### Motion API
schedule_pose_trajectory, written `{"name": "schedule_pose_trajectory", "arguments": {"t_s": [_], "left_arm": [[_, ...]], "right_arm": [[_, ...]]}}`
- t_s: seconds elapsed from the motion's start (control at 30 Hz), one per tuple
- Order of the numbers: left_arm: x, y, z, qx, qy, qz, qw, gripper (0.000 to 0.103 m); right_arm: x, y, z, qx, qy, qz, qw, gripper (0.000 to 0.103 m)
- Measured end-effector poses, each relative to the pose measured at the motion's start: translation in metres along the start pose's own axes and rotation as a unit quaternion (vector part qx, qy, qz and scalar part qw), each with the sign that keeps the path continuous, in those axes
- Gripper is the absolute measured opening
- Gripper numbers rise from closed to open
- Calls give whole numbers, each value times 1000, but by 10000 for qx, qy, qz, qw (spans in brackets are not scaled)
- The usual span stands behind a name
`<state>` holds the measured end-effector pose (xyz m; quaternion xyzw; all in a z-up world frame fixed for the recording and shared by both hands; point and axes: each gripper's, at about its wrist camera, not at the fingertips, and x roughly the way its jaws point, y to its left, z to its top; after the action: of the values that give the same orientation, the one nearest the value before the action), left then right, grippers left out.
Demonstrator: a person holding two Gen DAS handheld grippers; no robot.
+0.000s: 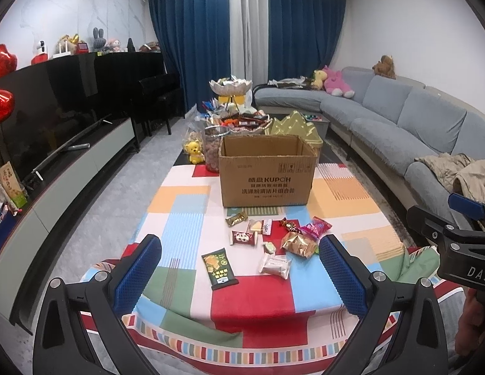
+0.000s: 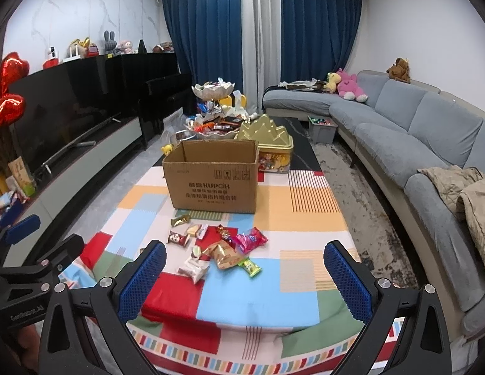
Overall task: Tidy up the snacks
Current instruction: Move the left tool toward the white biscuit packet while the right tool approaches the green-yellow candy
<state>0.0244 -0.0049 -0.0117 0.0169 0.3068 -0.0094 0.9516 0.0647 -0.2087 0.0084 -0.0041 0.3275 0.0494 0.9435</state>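
Both hand-held grippers wide open, empty — snacks untouched.
I see the snack pile [image 1: 273, 243] on the tabletop [image 1: 186, 218] ahead of my left hand-held gripper [image 1: 239, 275] (right hand-held gripper [image 2: 244, 276] similar), cardboard box [image 1: 267, 172] just beyond.

- Tablecloth [image 1: 186, 206]: patchwork of red, light blue, peach, green and white blocks, some striped.
- Cardboard box [image 1: 267, 175]: plain brown with dark print.
- Near snack packet [image 1: 219, 268]: dark green with yellow.
- Packet [image 2: 250, 239] on the right: bright pink.
- Far curtains [image 1: 192, 37]: deep blue, with a pale grey strip between.
- Sofa [image 2: 430, 125] on the right: grey-blue.
- Left gripper's pads [image 1: 136, 278]: blue, dotted texture.
- Balloons [image 2: 9, 93] far left: shiny red.
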Motion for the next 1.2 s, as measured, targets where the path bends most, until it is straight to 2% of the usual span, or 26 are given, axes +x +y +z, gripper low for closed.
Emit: {"name": "schedule_pose_trajectory", "arguments": {"t_s": [0.63,1.2], "left_arm": [[67,-12,5,429,680,-137,9967,103],[145,-35,1,710,1461,-423,9858,102]], "right_arm": [[65,1,10,-285,632,69,9976,102],[136,-10,2,-636,1386,119,9882,102]]}}
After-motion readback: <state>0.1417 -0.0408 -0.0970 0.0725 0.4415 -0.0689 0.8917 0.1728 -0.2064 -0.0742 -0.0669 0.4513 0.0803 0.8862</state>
